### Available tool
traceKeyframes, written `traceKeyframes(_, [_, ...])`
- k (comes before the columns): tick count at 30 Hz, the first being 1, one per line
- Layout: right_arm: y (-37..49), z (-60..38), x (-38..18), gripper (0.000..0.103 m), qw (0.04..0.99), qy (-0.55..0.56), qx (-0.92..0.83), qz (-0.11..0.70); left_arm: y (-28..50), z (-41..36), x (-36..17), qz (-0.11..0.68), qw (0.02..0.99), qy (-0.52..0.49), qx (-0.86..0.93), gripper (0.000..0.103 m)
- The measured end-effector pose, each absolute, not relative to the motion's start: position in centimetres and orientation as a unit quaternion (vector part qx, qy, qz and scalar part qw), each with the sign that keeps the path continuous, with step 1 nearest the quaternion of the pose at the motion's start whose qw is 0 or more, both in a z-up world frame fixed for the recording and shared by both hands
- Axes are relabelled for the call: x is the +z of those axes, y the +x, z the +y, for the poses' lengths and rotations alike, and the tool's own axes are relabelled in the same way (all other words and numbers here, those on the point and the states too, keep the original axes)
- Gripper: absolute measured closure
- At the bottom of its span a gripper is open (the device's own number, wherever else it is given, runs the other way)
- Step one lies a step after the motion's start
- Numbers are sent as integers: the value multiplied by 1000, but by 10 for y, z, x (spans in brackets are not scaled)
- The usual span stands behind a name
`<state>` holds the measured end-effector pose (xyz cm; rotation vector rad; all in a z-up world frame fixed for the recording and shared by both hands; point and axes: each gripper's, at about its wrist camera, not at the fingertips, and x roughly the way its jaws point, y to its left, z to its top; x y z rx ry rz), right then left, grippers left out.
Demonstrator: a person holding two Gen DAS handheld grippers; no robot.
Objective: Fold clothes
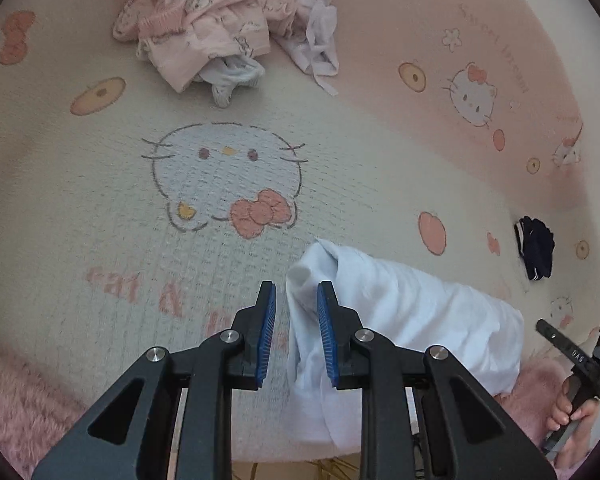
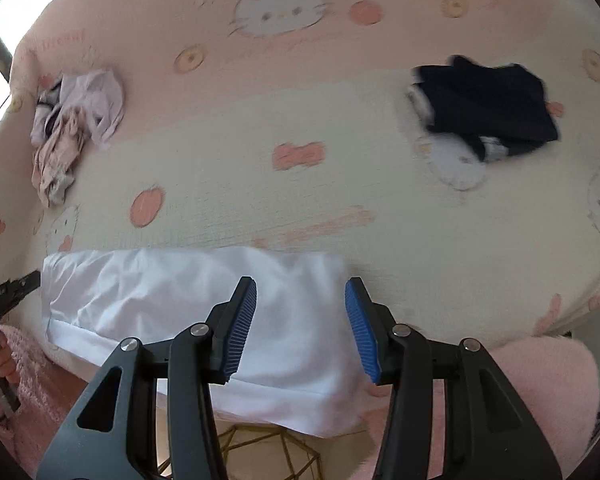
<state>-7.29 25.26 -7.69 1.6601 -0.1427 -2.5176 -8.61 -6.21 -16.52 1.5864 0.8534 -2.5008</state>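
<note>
While the white garment lies as a long band along the bed's near edge, the left gripper has its fingers part-open around the raised end (not pinching yet, looks like). Right gripper fingers wide apart, holding nothing, over the other end. Unfolded pile at 11 o'clock, navy garment at 1. Judgement: grip both ends evenly, keep edges aligned.

Garment near bed edge, pile behind.
</note>
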Motion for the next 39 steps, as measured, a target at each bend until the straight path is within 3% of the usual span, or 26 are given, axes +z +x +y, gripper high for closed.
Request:
traceKeyframes(5, [-79,151,-73,56,171,541,-823,22,-92,-69,-163,359,-38,462,-810,80])
traceKeyframes(10, [-87,68,-101,56,217,553,-803,57,-91,-71,-156,367,-55,431,-823,80])
traceKeyframes(16, [-86,20,-132,56,232,570,-785,72,-109,-61,-184,365,-65,484,-793,80])
traceKeyframes(24, [-70,17,-143,54,236,568,-784,80,-120,-43,-187,328,-67,494,-802,81])
traceKeyframes(26, [-68,19,-142,54,239,569,-784,76,-120,-40,-188,313,-53,497,-808,95])
traceKeyframes(31, [-79,38,-130,57,183,548,-816,17,-108,-49,-179,305,-5,471,-828,98])
traceKeyframes(36, [-81,55,-151,63,153,563,-811,53,-103,-73,-200,270,109,512,-808,102])
traceKeyframes(39, [-75,69,-145,67,162,551,-818,26,-92,-98,-196,370,80,467,-799,101])
